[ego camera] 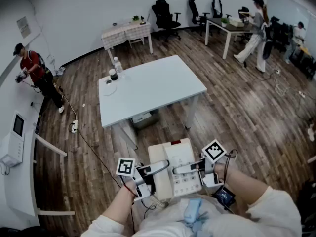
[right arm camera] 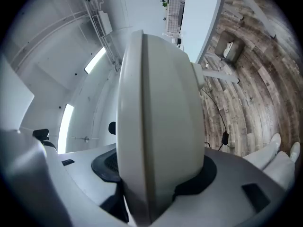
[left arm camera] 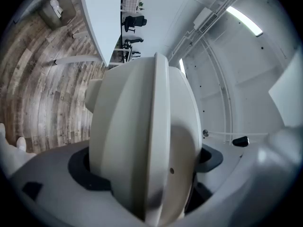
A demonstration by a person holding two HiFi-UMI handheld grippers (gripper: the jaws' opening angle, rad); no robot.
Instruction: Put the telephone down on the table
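I hold a cream desk telephone (ego camera: pixel 175 164) in the air close to my body, keypad up, between both grippers. My left gripper (ego camera: pixel 164 167) is shut on its left side and my right gripper (ego camera: pixel 176 170) is shut on its right side. In the left gripper view the telephone's edge (left arm camera: pixel 142 141) fills the space between the jaws, and the right gripper view shows the telephone (right arm camera: pixel 161 126) wedged the same way. The white table (ego camera: pixel 158 83) stands ahead of me, beyond the telephone, with wooden floor between us.
On the table's far left corner stand a bottle (ego camera: pixel 117 64), a dark cup (ego camera: pixel 113 74) and a round lid (ego camera: pixel 109 88). A box (ego camera: pixel 144 118) sits under the table. A person in red (ego camera: pixel 34 73) stands at left, others (ego camera: pixel 254 28) at the back right. A checkered table (ego camera: pixel 126 32) is behind.
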